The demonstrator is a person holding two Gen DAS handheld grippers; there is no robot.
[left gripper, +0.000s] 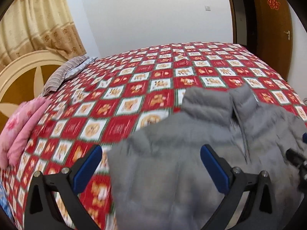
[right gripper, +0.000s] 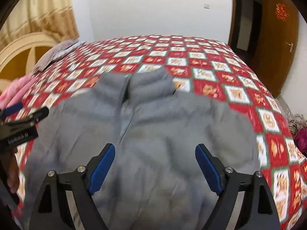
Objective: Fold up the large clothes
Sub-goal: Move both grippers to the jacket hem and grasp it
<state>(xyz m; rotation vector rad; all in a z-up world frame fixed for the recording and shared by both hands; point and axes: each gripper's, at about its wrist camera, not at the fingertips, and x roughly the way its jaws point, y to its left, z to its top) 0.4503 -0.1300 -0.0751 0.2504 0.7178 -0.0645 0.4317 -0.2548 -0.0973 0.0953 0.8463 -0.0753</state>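
A grey padded jacket [left gripper: 191,143] lies spread on the bed, front up, collar pointing away. It also shows in the right wrist view [right gripper: 153,134]. My left gripper [left gripper: 151,153] is open and empty, held above the jacket's left edge. My right gripper [right gripper: 155,153] is open and empty, held above the middle of the jacket's body. The left gripper shows at the left edge of the right wrist view [right gripper: 23,113]. Both views are blurred by motion.
The bed has a red and white checked cover [left gripper: 134,88]. A pink quilt [left gripper: 23,126] and a striped pillow [left gripper: 63,72] lie at the left near the headboard [left gripper: 21,72]. A wooden door [left gripper: 272,28] stands at the right. Some clothes [right gripper: 299,130] lie beyond the bed's right edge.
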